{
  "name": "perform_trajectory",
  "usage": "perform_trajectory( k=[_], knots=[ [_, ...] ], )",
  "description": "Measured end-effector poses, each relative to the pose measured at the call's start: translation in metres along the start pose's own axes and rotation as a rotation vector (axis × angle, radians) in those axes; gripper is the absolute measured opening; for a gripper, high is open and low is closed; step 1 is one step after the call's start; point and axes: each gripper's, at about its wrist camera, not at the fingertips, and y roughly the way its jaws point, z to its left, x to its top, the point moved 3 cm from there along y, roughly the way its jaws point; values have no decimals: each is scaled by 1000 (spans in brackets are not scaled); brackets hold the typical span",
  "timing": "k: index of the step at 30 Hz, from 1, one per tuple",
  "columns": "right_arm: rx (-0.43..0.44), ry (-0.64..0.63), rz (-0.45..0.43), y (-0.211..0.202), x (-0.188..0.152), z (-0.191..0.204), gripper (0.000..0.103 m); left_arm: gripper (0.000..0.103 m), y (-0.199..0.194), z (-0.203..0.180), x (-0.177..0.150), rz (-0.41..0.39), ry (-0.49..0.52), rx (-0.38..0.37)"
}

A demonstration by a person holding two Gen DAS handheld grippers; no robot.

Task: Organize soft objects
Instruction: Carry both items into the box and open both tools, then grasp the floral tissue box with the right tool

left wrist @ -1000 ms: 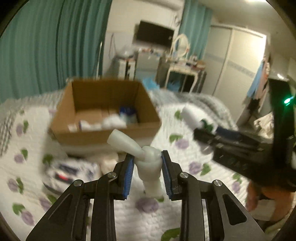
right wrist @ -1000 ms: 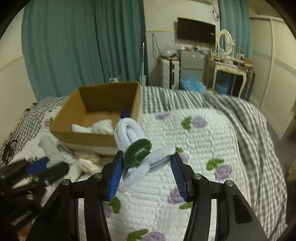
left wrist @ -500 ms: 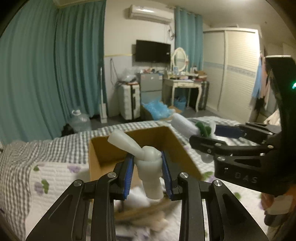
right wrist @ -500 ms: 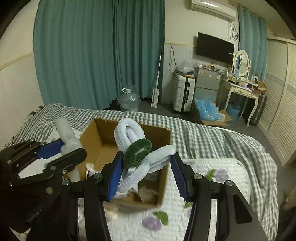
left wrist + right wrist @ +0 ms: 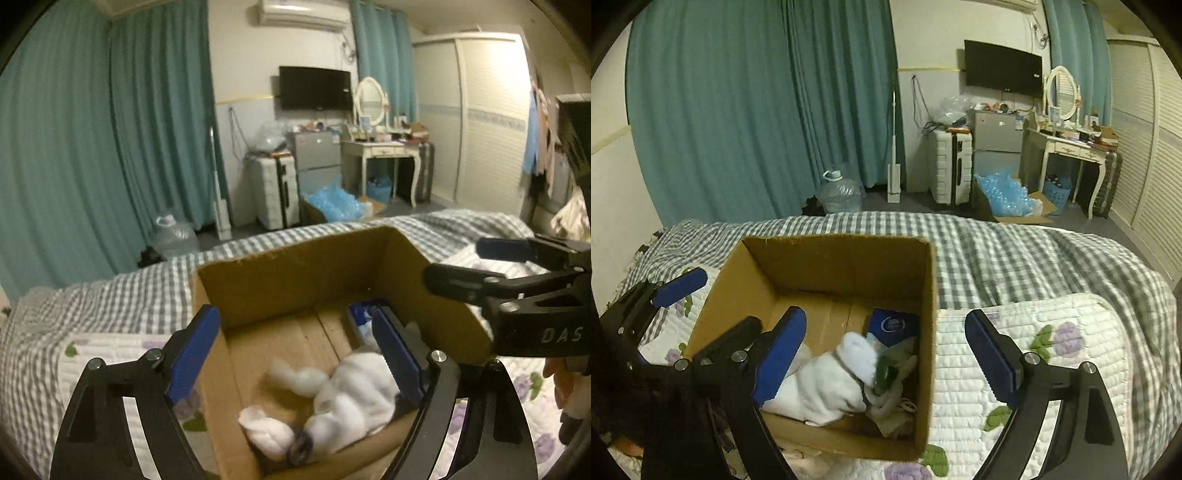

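Left wrist view: I am holding my left tool (image 5: 299,347) over the box (image 5: 295,280), its blue pads spread wide and gripping nothing. The box is sitting on the bed (image 5: 110,295), open at the top. Inside it, toward 5 o'clock, white soft toys (image 5: 347,398) are lying in a blurred heap on the cardboard floor, with a small white piece (image 5: 266,430) at 6 o'clock beside them. A blue packet (image 5: 364,317) is showing at the box's right inner wall, behind my right pad. My right tool (image 5: 491,266) is reaching in from 3 o'clock, level with the box's right rim, its two fingers well apart.

Right wrist view: I am holding my right tool (image 5: 882,347) wide open and empty over the box's (image 5: 827,258) right wall. The white toys (image 5: 831,384) are lying inside at 6 o'clock, a green piece (image 5: 884,373) touching them on the right, and the blue packet (image 5: 894,325) is leaning just behind. My left tool (image 5: 683,295) is showing at 9 o'clock, one finger outside the box's left wall and one inside, spread apart. The quilt (image 5: 1052,350) is covering the bed at 4 o'clock.
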Motion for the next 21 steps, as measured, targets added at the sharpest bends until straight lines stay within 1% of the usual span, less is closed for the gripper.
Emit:
perform_trajectory(
  k=[3,6,7,9,10,11,14,18,21],
  knots=[
    [-12,-13,-22,-28,5,1,91,86,-15,8,4,-7,-41,-4],
    [-35,-51,-48,-65,11,10,93,86,-40,18,14,-26,-70,5],
    [-44,-67,-66,-83,13,16,94,86,-56,20,18,-35,-73,19],
    [-49,-84,-86,-107,14,24,95,86,-75,26,24,-50,-71,39],
    [-49,-91,-92,-119,15,29,95,89,-91,29,26,-65,-68,52],
    [-47,-97,-95,-130,14,35,95,93,-103,31,27,-76,-67,64],
    [-38,-114,-97,-157,6,54,95,93,-132,40,22,-94,-61,79],
    [-27,-130,-70,-167,-17,78,95,93,-152,56,5,-72,-73,79],
    [-4,-124,-23,-153,-48,96,95,93,-157,69,-22,-39,-86,72]
  ],
)
